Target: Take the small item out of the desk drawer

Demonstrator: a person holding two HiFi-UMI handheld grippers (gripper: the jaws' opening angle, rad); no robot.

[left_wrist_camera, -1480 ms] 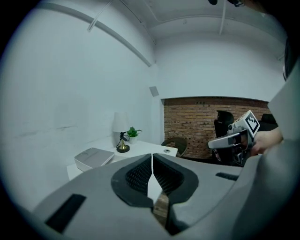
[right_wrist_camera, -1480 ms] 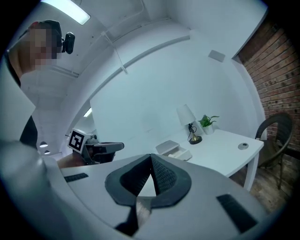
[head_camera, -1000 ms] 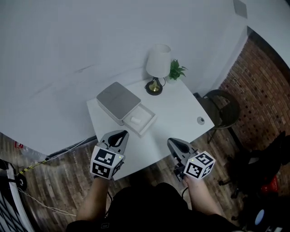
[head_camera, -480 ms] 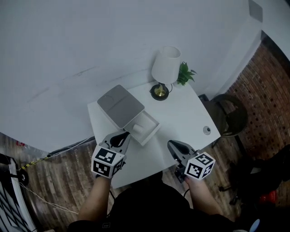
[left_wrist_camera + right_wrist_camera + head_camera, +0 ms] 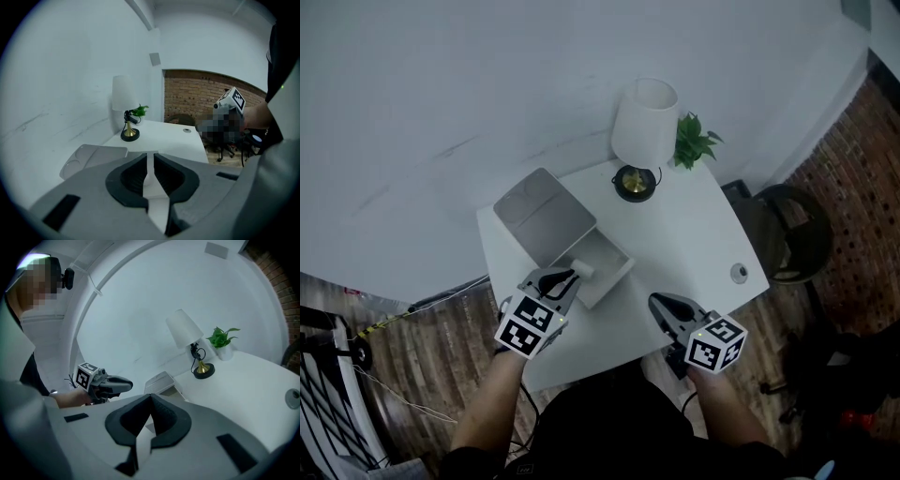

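A grey drawer box (image 5: 539, 214) stands on the white desk (image 5: 694, 234), its white drawer (image 5: 609, 265) pulled open toward me. A small white item (image 5: 582, 269) lies in the drawer's left part. My left gripper (image 5: 570, 278) reaches over the drawer's near left corner, tips right beside the item; whether they touch I cannot tell. Its jaws (image 5: 150, 157) are shut but for a thin slit that has just appeared, nothing visibly gripped. My right gripper (image 5: 661, 303) hovers over the desk's front edge, right of the drawer, shut and empty (image 5: 151, 397).
A lamp with a white shade (image 5: 643, 127) and a small green plant (image 5: 694, 141) stand at the back of the desk. A small round object (image 5: 739, 274) lies near the right edge. A dark chair (image 5: 787, 234) sits beyond it. Wood floor surrounds the desk.
Both grippers have moved forward and down toward the desk. The left one has come from short of the desk edge to the open drawer; the right one has reached the front edge.
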